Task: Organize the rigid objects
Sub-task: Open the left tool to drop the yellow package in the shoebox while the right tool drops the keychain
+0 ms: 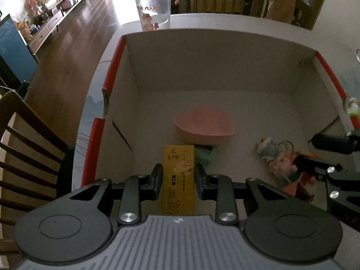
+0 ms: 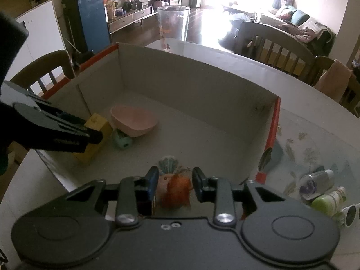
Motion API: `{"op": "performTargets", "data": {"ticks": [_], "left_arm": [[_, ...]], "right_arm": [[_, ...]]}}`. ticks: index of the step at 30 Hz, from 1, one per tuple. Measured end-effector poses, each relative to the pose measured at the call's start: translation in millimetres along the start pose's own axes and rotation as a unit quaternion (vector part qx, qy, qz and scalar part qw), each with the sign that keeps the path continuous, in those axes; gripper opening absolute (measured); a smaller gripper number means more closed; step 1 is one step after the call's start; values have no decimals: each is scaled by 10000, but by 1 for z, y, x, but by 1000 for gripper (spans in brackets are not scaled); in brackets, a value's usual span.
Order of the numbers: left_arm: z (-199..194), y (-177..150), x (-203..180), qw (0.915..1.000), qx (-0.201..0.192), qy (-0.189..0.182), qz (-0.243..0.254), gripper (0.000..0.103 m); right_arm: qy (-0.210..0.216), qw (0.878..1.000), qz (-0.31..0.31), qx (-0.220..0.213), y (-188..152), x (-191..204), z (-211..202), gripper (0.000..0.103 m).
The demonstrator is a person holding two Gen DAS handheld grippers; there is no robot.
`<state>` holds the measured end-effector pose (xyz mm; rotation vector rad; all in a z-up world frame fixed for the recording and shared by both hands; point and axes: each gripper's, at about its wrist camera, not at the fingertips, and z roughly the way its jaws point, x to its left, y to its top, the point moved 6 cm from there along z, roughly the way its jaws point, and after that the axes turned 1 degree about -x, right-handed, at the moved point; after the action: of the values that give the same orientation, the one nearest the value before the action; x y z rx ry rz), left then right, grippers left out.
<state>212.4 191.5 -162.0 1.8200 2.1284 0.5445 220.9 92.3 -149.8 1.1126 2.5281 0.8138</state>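
My left gripper [image 1: 178,168] is shut on a tall yellow carton [image 1: 178,180] and holds it upright low inside the open cardboard box [image 1: 213,63]. A pink bowl [image 1: 203,123] lies just beyond it on the box floor, with a small green object [image 1: 205,155] beside the carton. My right gripper [image 2: 176,173] is shut on a small doll with orange hair [image 2: 174,189], over the box's near side. The right wrist view shows the left gripper [image 2: 90,128] with the carton [image 2: 96,121] at the box's left, by the bowl [image 2: 133,119] and green object [image 2: 122,140].
A tall clear glass [image 2: 173,22] stands on the table behind the box [image 2: 191,83]. Small bottles [image 2: 319,183] and a green one [image 2: 328,200] lie on the table right of the box. Wooden chairs [image 1: 27,148] ring the table.
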Motion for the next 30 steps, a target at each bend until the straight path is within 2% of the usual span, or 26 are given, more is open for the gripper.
{"op": "performTargets", "data": {"ticks": [12, 28, 30], "left_arm": [[-2, 0, 1, 10000, -24, -40, -69, 29], [-30, 0, -7, 9993, -335, -143, -91, 29], [-34, -1, -8, 9992, -376, -132, -89, 29]], "right_arm": [[108, 9999, 87, 13, 0, 3, -6, 40], [283, 9988, 312, -247, -2, 1, -35, 45], [298, 9986, 348, -277, -3, 0, -39, 49]]}}
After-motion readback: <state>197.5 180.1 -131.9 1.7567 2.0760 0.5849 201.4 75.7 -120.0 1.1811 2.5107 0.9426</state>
